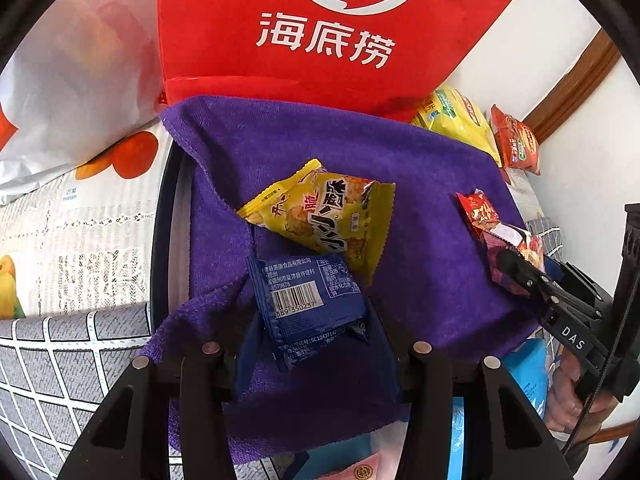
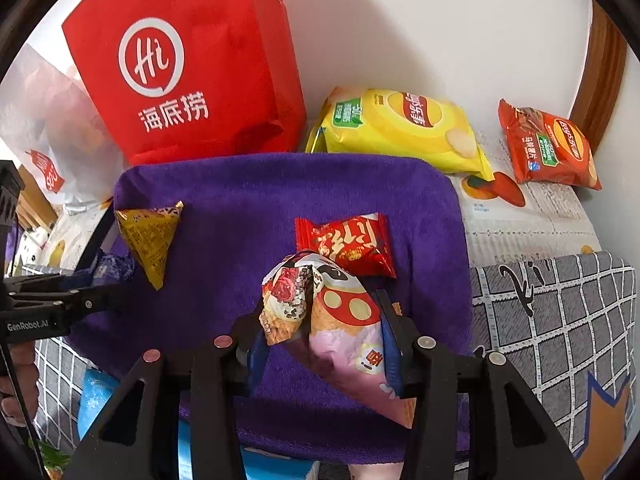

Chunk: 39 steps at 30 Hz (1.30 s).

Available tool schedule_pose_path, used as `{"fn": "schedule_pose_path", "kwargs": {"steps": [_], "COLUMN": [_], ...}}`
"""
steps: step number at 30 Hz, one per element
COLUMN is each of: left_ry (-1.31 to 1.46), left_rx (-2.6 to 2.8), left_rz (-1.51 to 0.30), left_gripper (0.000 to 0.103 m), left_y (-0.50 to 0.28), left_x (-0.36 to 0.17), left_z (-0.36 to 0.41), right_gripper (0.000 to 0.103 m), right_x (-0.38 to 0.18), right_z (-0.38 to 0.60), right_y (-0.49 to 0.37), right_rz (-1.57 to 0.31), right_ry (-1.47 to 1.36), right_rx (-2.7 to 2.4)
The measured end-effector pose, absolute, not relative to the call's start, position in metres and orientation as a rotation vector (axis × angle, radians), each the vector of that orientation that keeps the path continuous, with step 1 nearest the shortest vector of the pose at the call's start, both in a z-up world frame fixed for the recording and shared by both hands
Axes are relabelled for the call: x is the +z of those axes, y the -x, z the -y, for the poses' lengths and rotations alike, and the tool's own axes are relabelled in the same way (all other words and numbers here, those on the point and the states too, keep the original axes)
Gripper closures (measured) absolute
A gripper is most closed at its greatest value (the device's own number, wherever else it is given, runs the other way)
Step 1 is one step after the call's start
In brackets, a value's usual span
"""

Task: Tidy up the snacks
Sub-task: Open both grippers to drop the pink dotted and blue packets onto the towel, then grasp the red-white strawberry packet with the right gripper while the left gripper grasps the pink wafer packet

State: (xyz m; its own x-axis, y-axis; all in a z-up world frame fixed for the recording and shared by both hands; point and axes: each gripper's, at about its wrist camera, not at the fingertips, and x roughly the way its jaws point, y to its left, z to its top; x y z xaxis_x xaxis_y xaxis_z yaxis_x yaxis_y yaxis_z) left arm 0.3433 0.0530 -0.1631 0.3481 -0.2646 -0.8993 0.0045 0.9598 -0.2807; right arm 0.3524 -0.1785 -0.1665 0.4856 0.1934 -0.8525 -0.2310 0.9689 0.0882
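Nearest the left jaws: blue packet (image 1: 310, 304) between the left gripper (image 1: 316, 354) pads, pinched at its lower end, barcode side up, hanging over the purple towel (image 1: 420, 168).
Beyond the left jaws: yellow packet (image 1: 320, 216) just ahead, overlapping the blue one's top edge.
Right jaws: right gripper (image 2: 320, 354) partly parted around a pink-and-cream packet (image 2: 340, 320); pads against its sides – grip looks loose, possibly letting go.
Ahead of the right jaws: small red packet (image 2: 346, 246) just touching the held packet's tip.
Doing the step well: lower each packet onto bare towel clear of its neighbour, then widen the jaws fully before lifting – avoids dragging the foil.
Right view only: yellow crisp bag (image 2: 400, 128) and orange crisp bag (image 2: 548, 146) laid out in full, well beyond the towel.
Left view only: blue packet's printed back; black rim (image 1: 160, 240) under the towel.
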Motion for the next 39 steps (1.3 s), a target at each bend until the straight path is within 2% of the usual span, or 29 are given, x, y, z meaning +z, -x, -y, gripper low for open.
{"fn": "schedule_pose_path", "kwargs": {"steps": [2,6,10,14,25,29,32,39], "left_ry": [0.247,0.248,0.251,0.271,0.284,0.286,0.28,0.241], "left_rx": [-0.176,-0.175,-0.172,-0.174,-0.191,-0.21,-0.227,-0.213], "left_rz": [-1.209,-1.207,-1.207,-1.205,-1.114,-1.076,-1.046,-1.013], "left_gripper": [0.056,0.055,0.054,0.053,0.032,0.032,0.032,0.031], "left_y": [-0.343,-0.342,-0.342,-0.341,-0.319,-0.309,-0.301,-0.285], "left_x": [-0.163,-0.163,-0.162,-0.158,-0.105,-0.085,-0.072,-0.054], "left_z": [-0.054,-0.054,-0.055,-0.06,-0.068,-0.069,-0.068,-0.062], "right_gripper": [0.051,0.037,0.033,0.033,0.033,0.033,0.038,0.038], "right_x": [-0.165,-0.158,-0.146,-0.131,-0.097,-0.1,-0.109,-0.135], "right_z": [0.18,0.183,0.178,0.18,0.239,0.266,0.282,0.294], "right_y": [-0.352,-0.35,-0.345,-0.337,-0.289,-0.267,-0.251,-0.213], "right_rz": [-1.022,-1.009,-0.972,-0.932,-0.861,-0.891,-0.923,-0.979], "right_ry": [0.031,-0.021,0.009,0.012,-0.045,-0.06,-0.06,-0.048], "right_rx": [0.25,0.295,0.296,0.267,0.11,0.058,0.039,0.092]}}
